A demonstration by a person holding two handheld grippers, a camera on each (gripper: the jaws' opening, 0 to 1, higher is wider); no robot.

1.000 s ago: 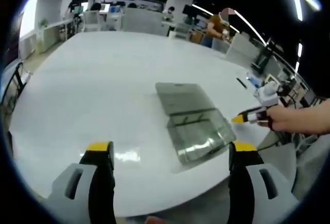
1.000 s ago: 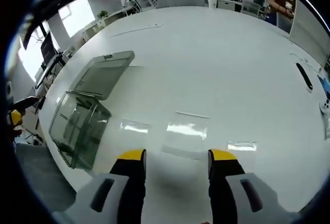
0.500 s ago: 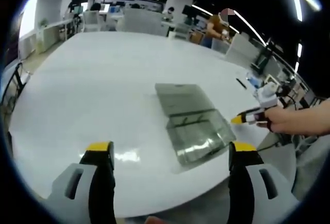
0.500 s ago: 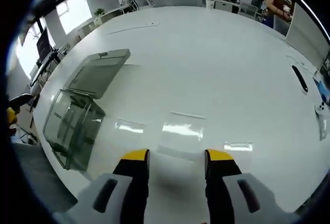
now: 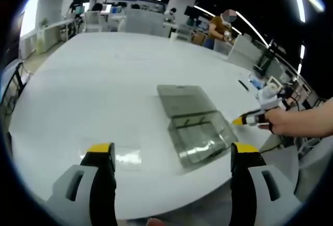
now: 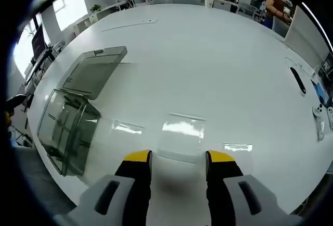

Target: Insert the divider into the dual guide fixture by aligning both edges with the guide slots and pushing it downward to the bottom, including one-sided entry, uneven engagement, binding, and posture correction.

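- The white counter (image 5: 104,80) runs wide under both my grippers, glossy, with ceiling lights mirrored in it.
- The dual guide fixture (image 6: 65,127) is a clear box sitting at the counter's near edge, well to the left in the right gripper view; in the left gripper view it lies ahead and to the right, between my two fingers' lines.
- A smoky transparent panel (image 6: 93,72) lies flat on the counter, touching the fixture's far side. I cannot tell whether it is a lid or a loose sheet.
- The divider (image 6: 181,137), a clear flat sheet, lies on the counter just ahead of my right gripper (image 6: 178,158). Its edges are faint.
- My right gripper's fingers are spread moderately and hold nothing, hovering just short of the divider's near edge.
- My left gripper (image 5: 174,150) has its fingers wide apart and empty, above the counter's near edge.
- In the left gripper view a hand (image 5: 291,122) holds the other gripper out at the right, beside the fixture.
- Small dark items (image 6: 297,80) lie far off on the right of the counter.
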